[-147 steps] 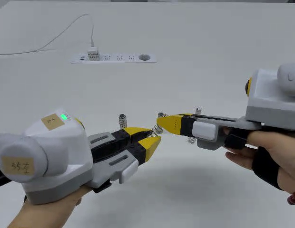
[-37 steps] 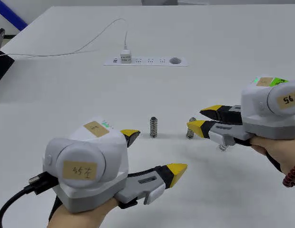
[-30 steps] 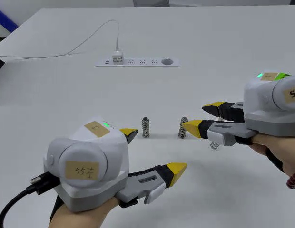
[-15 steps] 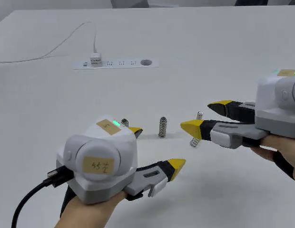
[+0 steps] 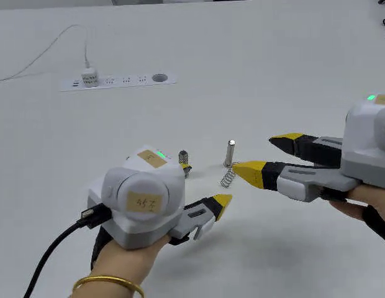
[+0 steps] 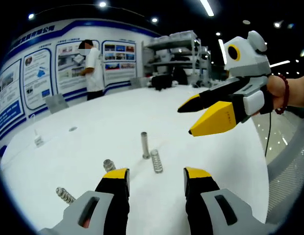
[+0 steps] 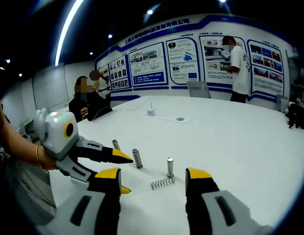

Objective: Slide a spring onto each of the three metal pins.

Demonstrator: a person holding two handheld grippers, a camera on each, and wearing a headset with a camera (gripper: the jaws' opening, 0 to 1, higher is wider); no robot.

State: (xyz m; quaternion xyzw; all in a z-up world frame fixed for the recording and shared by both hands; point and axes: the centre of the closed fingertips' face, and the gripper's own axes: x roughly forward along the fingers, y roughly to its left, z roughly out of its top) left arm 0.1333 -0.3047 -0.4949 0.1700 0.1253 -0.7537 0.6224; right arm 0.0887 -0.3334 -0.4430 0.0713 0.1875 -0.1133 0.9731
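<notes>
- Moved since half a second ago: the right gripper (image 5: 259, 155) has drawn back toward 3 o'clock. Its lower tip, which earlier reached past the bare pin (image 5: 230, 153), is now just off that pin's 3 o'clock side. The left gripper (image 5: 203, 183) stands nearer the same pin.
- Jaws: both pairs were closed 4.9 s ago. Both now stand wide apart with nothing between them.
- Bare pin: upright on the white table (image 5: 273, 74), carrying no spring, and framed between each gripper's own jaws in both gripper views.
- Loose spring (image 5: 228, 177): lies on its side just beside the bare pin's foot, at 7 o'clock of it in the head view and below the right gripper's lower tip. Whether it touches the pin cannot be told.
- Sprung pin (image 5: 184, 157): upright with a spring seated on it, at 9 o'clock of the bare pin, just behind the left gripper's far jaw tip.
- Second sprung pin (image 7: 115, 144): upright with a spring on it, at 10 o'clock of the first in the right gripper view, beyond the left gripper's upper jaw.
- Power strip (image 5: 118, 81): flat on the table, well apart from the pins at 11 o'clock, with a white charger plug (image 5: 89, 77) at its 9 o'clock end.
</notes>
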